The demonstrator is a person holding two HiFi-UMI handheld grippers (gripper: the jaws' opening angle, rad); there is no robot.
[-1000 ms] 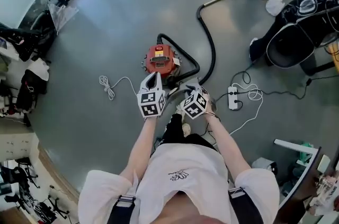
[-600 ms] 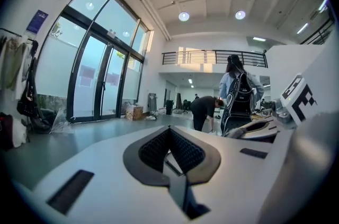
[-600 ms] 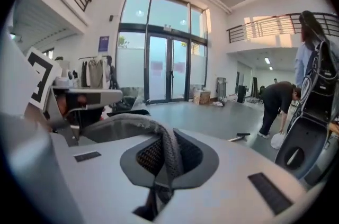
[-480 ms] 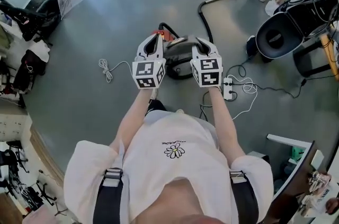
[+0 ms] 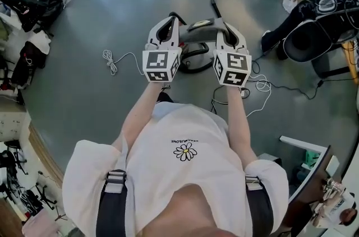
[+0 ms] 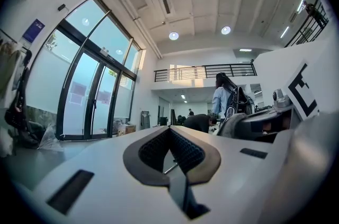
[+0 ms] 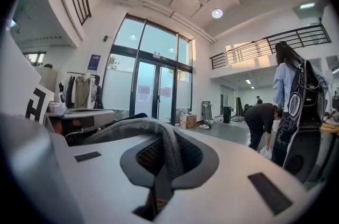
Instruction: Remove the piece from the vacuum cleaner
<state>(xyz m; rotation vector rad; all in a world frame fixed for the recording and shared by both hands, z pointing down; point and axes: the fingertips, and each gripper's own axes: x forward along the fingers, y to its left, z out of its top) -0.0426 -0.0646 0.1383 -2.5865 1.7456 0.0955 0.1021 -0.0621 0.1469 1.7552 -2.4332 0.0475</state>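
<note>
In the head view both grippers are held up side by side above the floor. Between them hangs a grey and black vacuum cleaner piece (image 5: 197, 24). My right gripper (image 5: 225, 27) is shut on its curved grey handle (image 7: 135, 130), which runs in from the left between the jaws (image 7: 165, 146). My left gripper (image 5: 170, 22) is at the piece's left end, and its pads meet with nothing seen between them (image 6: 170, 135). The piece (image 6: 254, 123) shows at that view's right. Below, the vacuum cleaner's dark round body (image 5: 193, 62) stands on the floor with its black hose (image 5: 214, 6).
A white cord (image 5: 110, 61) lies on the grey floor to the left. A power strip with white cables (image 5: 253, 83) lies to the right. Black chairs (image 5: 305, 42) and people stand at the upper right. Clothes and clutter (image 5: 25, 56) line the left edge.
Both grippers have risen from low beside the red-topped vacuum cleaner to chest height. The grey piece has come up with them, away from the body on the floor.
</note>
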